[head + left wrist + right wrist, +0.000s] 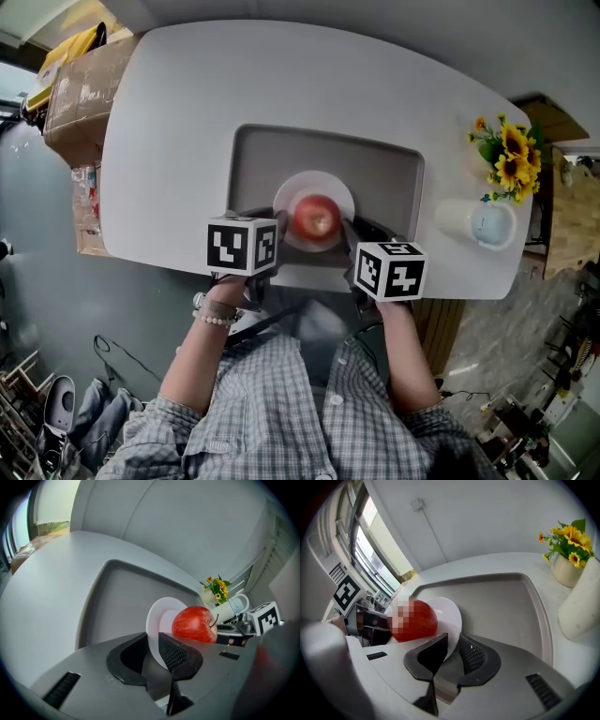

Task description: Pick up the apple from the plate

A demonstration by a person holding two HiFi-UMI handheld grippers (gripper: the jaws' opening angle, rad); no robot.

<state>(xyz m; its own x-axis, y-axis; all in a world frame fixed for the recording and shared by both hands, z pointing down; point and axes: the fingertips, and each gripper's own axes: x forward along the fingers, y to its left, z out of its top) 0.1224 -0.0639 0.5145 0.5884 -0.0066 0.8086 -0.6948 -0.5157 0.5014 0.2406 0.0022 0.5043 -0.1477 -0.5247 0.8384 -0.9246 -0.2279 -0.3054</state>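
Note:
A red apple [317, 217] rests on a small white plate [337, 187] in a grey tray [384, 178] on the white table. My left gripper [279, 223] holds the plate's near left rim and my right gripper [354, 230] its near right rim. In the left gripper view the plate [157, 620] edge runs between the jaws of the left gripper [153, 644], with the apple [194, 623] just beyond. In the right gripper view the plate [450, 613] edge sits between the jaws of the right gripper [453, 644], the apple [415, 619] to their left. Neither gripper touches the apple.
A vase of yellow flowers [506, 159] and a white mug [478, 223] stand at the table's right end. A cardboard box [80, 94] sits beyond the left end. The tray's raised wall [117, 566] surrounds the plate.

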